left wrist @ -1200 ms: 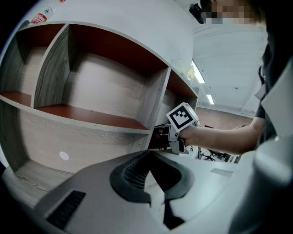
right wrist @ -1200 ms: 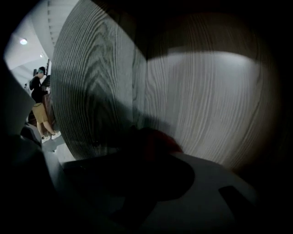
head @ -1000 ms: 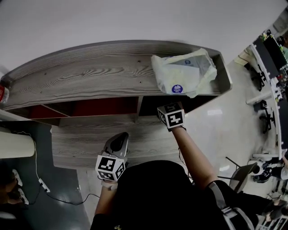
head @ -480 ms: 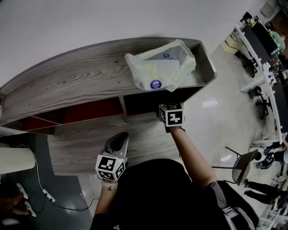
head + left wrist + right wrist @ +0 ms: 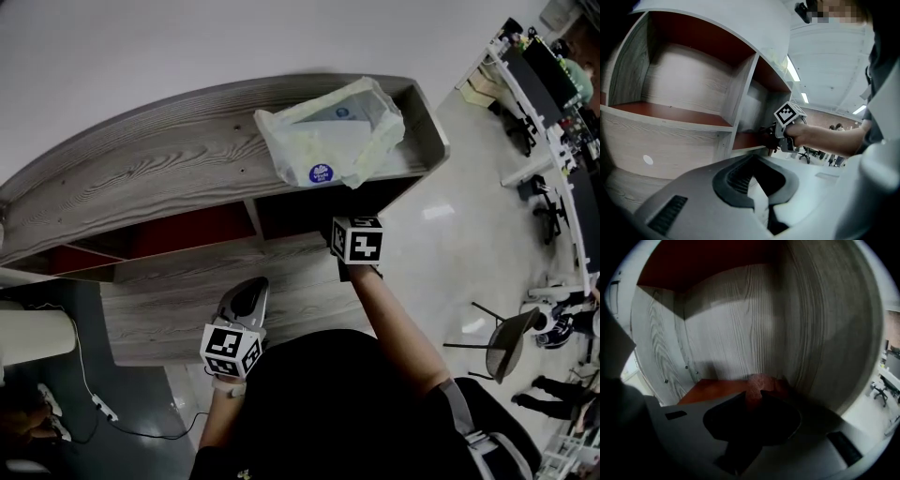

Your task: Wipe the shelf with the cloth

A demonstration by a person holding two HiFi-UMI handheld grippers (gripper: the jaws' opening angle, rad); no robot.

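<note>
The left gripper (image 5: 753,161) is held low and close to the body, in front of the lower part of the shelf (image 5: 169,159); its fingers (image 5: 729,180) are seen pressed together with nothing between them. The right gripper (image 5: 757,398) is extended further forward, into the right-hand compartment of the shelf, with its marker cube (image 5: 358,240) just outside the opening. Its fingers (image 5: 729,414) are pinched on a small reddish-brown cloth (image 5: 756,383). The cloth is noted at the far right corner of the compartment, resting on the red board (image 5: 712,389) that forms the floor and lying close against the grey wood-grain side wall (image 5: 825,333). The back panel (image 5: 731,333) is seen just behind it. On the top of the shelf, above this compartment, a pale plastic bag (image 5: 328,141) with a round blue sticker is lying.
</note>
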